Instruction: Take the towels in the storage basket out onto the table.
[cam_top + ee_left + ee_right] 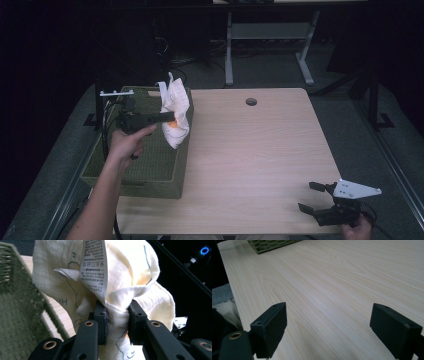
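Bunched cream cloth (120, 290) in left claw (117, 322)

one cream cloth (175, 112), one green woven basket (150, 165), one wooden table (250, 155), two grippers

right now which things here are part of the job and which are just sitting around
In play:
- cream cloth, bunched, held off the table
- left gripper, jaws shut on the cloth
- green woven basket, at the table's left edge, beside the cloth

Idle:
- right gripper, jaws open, holding nothing, at the table's near right corner
- wooden table
- table legs on the floor behind
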